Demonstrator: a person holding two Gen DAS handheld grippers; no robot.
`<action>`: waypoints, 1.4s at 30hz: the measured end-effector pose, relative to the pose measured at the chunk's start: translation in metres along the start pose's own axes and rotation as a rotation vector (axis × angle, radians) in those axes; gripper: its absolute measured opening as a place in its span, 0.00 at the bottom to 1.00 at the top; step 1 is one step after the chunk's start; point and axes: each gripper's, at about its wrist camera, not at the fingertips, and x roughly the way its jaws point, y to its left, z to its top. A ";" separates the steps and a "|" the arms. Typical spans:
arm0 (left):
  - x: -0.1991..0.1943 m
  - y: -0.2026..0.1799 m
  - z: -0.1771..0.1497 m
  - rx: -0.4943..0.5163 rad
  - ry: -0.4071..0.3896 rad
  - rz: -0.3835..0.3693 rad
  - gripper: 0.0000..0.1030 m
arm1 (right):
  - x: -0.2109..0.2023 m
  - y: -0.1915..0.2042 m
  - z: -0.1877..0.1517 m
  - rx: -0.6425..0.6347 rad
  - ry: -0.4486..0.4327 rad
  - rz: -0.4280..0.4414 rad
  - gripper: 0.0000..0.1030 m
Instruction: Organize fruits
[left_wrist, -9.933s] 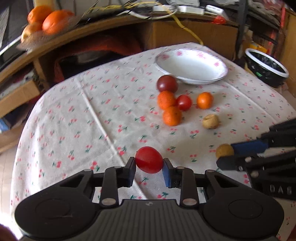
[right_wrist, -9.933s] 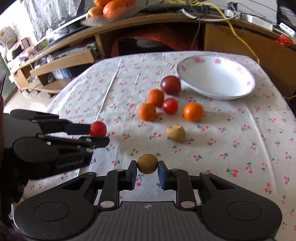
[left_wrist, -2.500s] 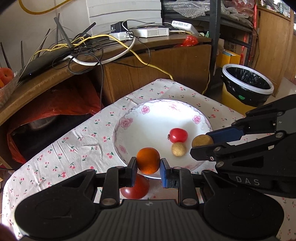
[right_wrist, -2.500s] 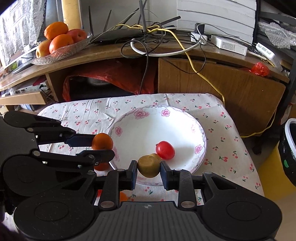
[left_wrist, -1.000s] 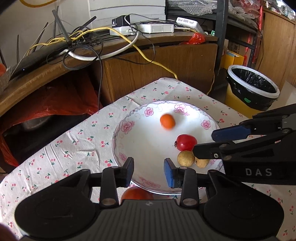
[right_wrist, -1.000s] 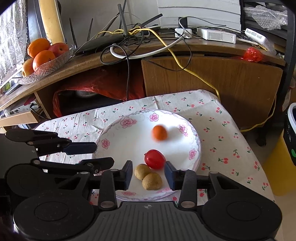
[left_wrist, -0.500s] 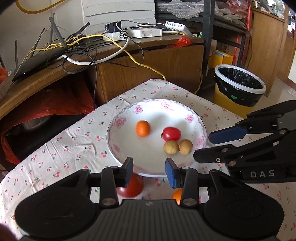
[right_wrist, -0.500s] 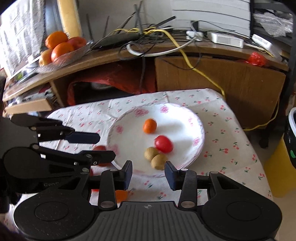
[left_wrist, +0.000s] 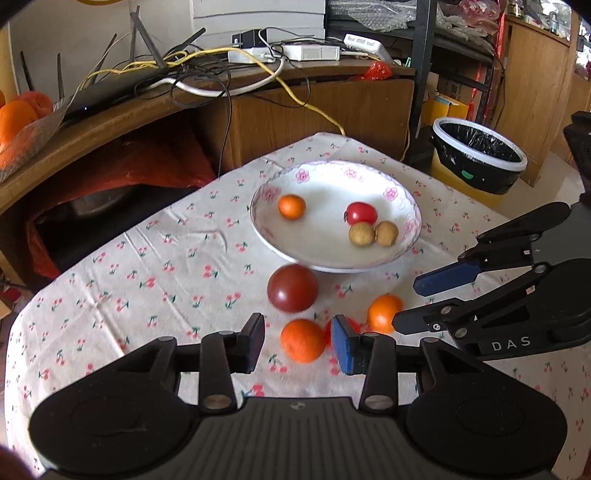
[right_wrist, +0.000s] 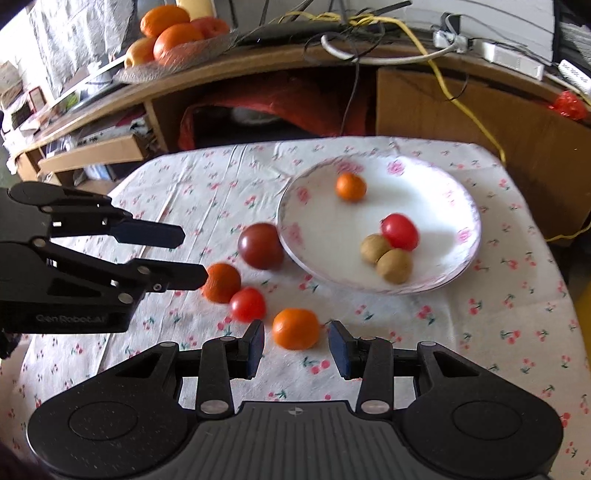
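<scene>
Both grippers gape wide, empty: left gripper (left_wrist: 297, 342) frames one orange (left_wrist: 303, 339) (right gripper (right_wrist: 296, 344) frames another orange (right_wrist: 295, 328)).

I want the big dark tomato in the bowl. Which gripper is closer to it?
Left. The left gripper hovers just short of the dark tomato, jaws open. The right gripper sits farther back, over an orange.

Four fruits (right_wrist: 295, 328) before the bowl (right_wrist: 461, 258)
</scene>
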 end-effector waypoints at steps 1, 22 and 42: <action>0.000 0.000 -0.002 0.003 0.004 0.000 0.47 | 0.002 0.001 0.000 -0.004 0.006 0.002 0.35; 0.023 -0.005 -0.012 0.070 0.058 0.000 0.47 | 0.019 0.009 0.002 -0.100 0.036 -0.010 0.36; 0.028 -0.006 -0.011 0.078 0.069 -0.005 0.47 | 0.027 0.006 0.003 -0.104 0.052 -0.018 0.35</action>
